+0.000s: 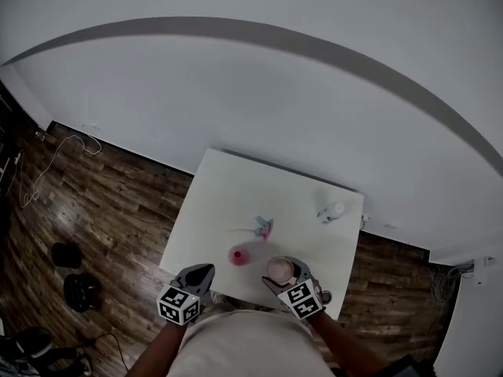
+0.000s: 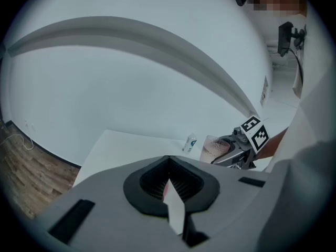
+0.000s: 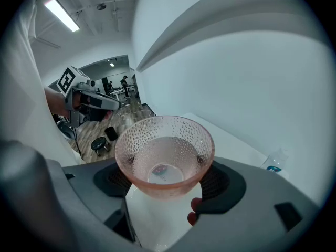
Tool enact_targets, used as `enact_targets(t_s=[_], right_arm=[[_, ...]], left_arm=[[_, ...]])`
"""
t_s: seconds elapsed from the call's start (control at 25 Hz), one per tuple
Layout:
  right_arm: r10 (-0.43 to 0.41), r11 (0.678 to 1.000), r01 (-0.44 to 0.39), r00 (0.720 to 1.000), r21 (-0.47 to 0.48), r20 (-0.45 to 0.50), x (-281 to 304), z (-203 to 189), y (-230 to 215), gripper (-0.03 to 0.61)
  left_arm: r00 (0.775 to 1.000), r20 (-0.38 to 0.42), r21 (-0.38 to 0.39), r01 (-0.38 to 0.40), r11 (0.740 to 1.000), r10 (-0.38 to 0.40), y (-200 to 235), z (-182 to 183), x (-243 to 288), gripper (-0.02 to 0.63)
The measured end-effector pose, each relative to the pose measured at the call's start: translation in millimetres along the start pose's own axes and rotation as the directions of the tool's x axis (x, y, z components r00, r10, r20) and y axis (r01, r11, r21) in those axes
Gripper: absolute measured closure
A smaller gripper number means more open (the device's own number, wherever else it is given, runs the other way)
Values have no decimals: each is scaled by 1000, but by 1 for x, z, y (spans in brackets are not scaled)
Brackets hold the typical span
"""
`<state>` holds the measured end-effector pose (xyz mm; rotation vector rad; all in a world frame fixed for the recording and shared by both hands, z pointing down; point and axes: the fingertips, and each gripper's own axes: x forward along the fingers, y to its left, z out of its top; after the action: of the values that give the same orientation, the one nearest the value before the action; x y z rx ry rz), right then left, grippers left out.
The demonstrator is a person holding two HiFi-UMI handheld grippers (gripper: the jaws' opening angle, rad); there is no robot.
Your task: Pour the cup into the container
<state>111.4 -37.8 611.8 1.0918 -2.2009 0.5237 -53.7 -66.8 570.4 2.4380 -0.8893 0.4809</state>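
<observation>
Right gripper (image 1: 284, 276) was closed on the cup (image 3: 164, 156), its jaws pressing the lower body under the flared rim. The cup stood upright between them, lifted just above the near edge of the table (image 1: 236, 187). The red container (image 1: 237, 256) sat on the table just to this gripper's left, between it and the left gripper (image 1: 196, 276). That one had its jaws together on nothing.

The cup looked like dimpled pink glass with some clear liquid in it. It was probably stiff, breakable and moderately heavy, and smooth enough to slip. The narrow lower wall seemed the safest hold, since it left the rim free for tipping. A small bottle (image 1: 333, 210) stood farther off, ahead and to the right.
</observation>
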Motion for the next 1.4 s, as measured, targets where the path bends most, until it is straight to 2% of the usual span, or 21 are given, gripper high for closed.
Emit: enact_targets(t_s=[0.44,1.4], right_arm=[[-4,1000,6,999,28,-52,1,2,13,216],[62,998,-66,984,-17,-169,26,0,41,216]], left_arm=[[999,-8,11,40,999,-40,10,-6,-2,604],[999,-23,12,34,999,-34,31,-22,-13,603]])
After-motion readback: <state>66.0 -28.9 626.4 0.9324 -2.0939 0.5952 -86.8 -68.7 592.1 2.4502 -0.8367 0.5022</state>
